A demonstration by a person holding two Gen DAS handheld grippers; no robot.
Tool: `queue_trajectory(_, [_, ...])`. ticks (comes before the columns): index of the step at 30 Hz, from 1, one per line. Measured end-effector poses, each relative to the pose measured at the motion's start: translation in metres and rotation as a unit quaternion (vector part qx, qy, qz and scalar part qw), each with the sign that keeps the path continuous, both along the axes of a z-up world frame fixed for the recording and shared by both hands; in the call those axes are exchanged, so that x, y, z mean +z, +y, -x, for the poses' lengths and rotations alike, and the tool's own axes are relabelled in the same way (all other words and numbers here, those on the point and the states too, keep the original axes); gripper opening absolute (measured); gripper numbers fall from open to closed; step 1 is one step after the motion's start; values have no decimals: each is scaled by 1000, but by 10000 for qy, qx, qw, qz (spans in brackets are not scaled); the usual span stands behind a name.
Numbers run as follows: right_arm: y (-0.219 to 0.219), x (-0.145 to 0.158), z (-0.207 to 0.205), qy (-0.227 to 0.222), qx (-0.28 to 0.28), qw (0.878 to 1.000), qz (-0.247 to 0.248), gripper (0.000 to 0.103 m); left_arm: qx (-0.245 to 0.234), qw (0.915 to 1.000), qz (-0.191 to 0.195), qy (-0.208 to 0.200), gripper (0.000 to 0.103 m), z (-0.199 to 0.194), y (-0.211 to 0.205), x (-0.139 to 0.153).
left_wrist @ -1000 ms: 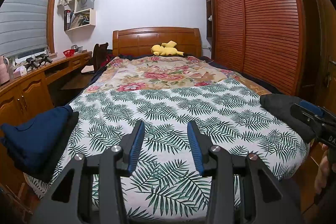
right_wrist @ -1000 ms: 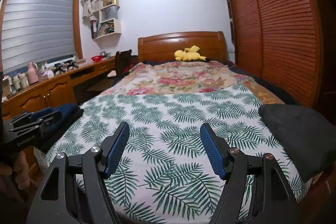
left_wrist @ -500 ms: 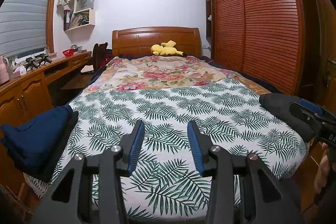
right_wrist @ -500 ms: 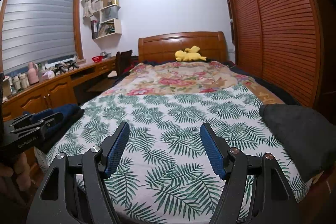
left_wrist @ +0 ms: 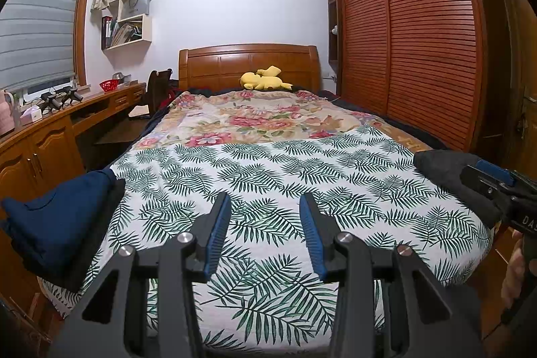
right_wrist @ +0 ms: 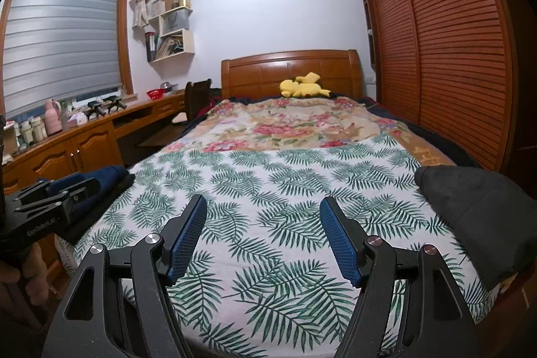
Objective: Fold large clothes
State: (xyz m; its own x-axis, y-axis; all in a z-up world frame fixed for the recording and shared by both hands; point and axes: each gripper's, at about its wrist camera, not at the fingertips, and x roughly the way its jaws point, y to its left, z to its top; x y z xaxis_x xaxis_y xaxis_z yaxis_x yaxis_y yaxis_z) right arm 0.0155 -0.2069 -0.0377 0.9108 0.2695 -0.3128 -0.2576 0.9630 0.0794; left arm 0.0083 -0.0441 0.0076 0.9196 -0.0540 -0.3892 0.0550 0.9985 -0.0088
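- Bedroom; bed (left_wrist: pixel 302 190) under a leaf-print sheet, wardrobe at right.
- Navy garment (left_wrist: pixel 50 220) sat folded at the bed's left edge, long axis apparently running toward the headboard.
- Left gripper (left_wrist: pixel 265 223): jaws apart, empty.
- Right gripper (right_wrist: pixel 263 230): jaws wide, empty.
- Dark grey garment (right_wrist: pixel 480 210) lay bunched at the right edge; orientation unclear.
- Both likely soft, limp, light; best pinched at corners or hems.
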Motion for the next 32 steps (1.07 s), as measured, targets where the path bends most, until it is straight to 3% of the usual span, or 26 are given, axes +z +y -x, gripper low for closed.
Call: queue_trajectory(32, [6, 1, 6, -7, -2, 10000, 5, 72, -37, 10000, -22, -38, 41, 1, -3, 3])
